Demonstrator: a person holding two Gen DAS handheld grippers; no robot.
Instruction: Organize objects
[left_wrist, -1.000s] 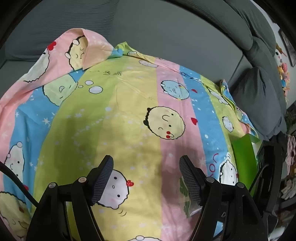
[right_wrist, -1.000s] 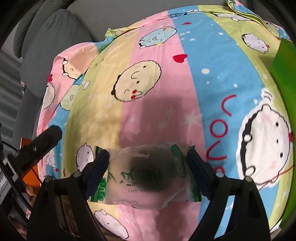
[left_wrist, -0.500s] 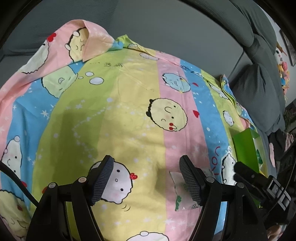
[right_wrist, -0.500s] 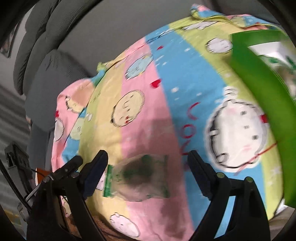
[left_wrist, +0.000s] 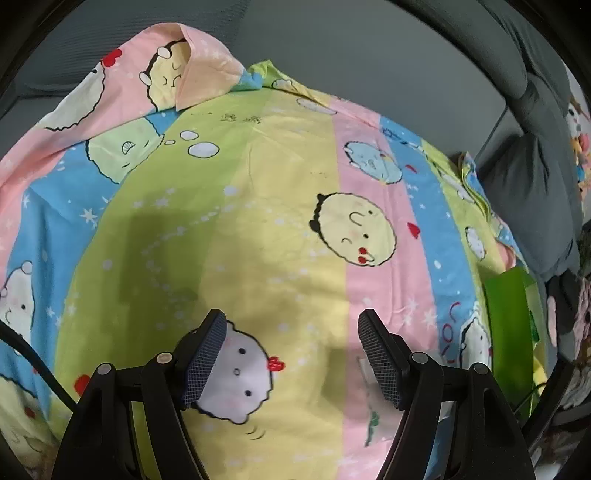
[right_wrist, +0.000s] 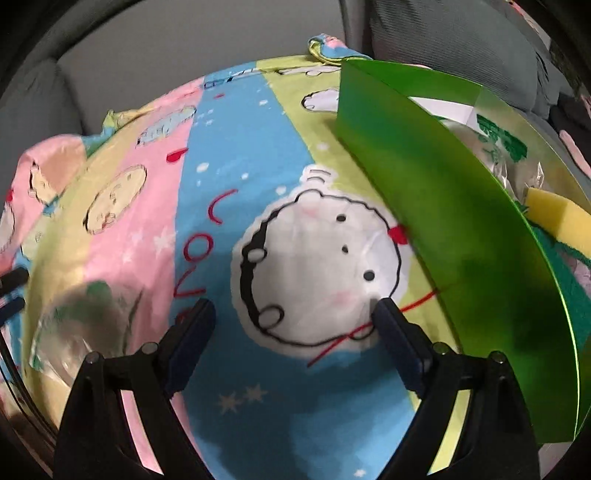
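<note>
Grippers, left and right, gape empty over sheet; blurred packet, probably plastic, lies left.

— What is the sheet made of?
— Soft matt printed cloth.
— The green box?
— Smooth, slightly glossy card. Inside it lies a porous yellow sponge.
— The packet?
— Crinkly, shiny clear plastic.

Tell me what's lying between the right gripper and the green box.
Nothing but bare cartoon bedsheet, seen in the right wrist view. The right gripper hangs open beside the green box; the clear packet lies on its other side.
</note>
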